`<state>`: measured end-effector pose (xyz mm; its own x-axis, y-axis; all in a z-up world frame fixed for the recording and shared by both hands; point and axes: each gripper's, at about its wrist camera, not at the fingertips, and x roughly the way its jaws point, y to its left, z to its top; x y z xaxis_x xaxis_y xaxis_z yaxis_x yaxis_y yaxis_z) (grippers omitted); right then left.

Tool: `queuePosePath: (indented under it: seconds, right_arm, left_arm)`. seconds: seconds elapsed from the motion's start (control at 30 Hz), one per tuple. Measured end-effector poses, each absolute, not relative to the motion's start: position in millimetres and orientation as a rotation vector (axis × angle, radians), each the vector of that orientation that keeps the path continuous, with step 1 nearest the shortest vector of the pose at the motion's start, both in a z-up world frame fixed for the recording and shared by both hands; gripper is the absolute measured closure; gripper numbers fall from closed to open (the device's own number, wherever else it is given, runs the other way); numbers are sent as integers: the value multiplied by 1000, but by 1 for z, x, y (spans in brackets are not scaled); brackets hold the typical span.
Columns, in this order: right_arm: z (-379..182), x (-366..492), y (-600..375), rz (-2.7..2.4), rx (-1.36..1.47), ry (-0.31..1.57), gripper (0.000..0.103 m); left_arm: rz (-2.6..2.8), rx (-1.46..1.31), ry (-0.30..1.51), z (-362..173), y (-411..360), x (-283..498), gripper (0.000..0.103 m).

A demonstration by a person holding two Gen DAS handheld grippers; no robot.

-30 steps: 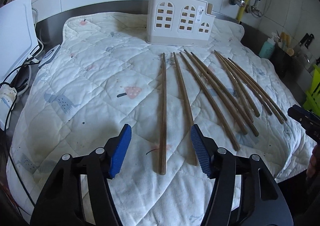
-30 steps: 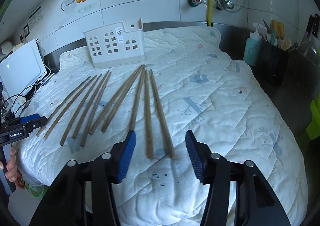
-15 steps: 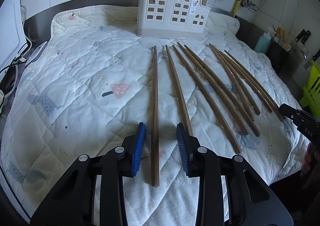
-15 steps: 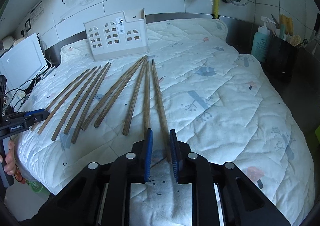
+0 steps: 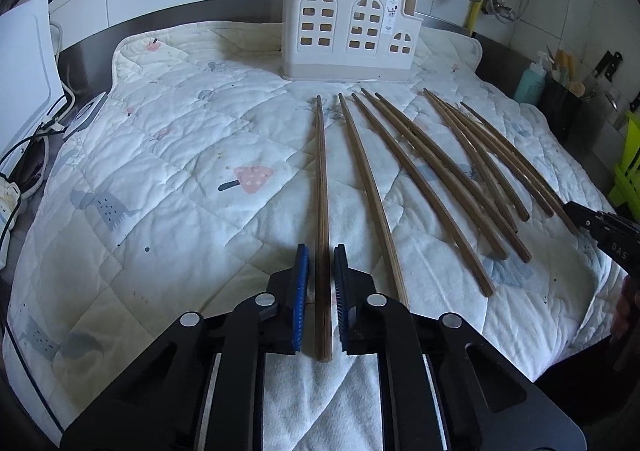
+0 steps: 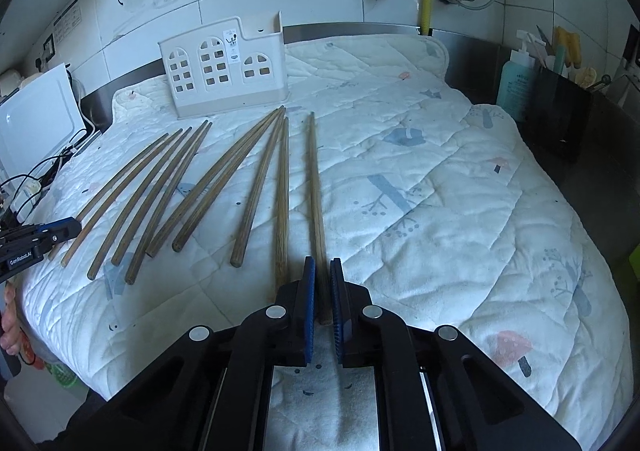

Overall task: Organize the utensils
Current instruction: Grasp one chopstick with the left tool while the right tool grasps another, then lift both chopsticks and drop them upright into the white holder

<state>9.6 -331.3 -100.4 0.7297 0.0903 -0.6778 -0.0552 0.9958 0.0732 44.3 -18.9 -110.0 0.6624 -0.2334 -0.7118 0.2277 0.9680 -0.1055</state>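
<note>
on quilted cloth [image 5: 168,155], both grippers pinch slender wooden chopsticks [image 5: 322,211].

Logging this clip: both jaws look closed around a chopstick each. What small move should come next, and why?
Probably lift both slightly. The left gripper pinches the leftmost chopstick, the right gripper the rightmost chopstick; both sticks lie flat on the quilt, short of the white holder.

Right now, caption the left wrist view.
Left tool closes on leftmost chopstick, white holder behind.
</note>
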Motion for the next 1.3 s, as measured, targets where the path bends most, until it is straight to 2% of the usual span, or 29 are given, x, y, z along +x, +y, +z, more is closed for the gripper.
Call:
queuePosePath:
  seconds: [0.3,0.6,1.07,1.3]
  right_arm:
    - [-48,-7,-326,48,-26,620,96]
    - [29,4,-327,69,-99,484,96]
    - [161,109,-312,245,-81,391,97]
    - [185,184,-286,274,-57,419,97]
  left_arm:
    - [-293,-68,785,-96,-9,37,98]
    - [-335,-59,689,-43,-4,44,98]
    - [-355,-37,618,6,-6,80,98]
    - [-364,7,598,26,-12,99,98]
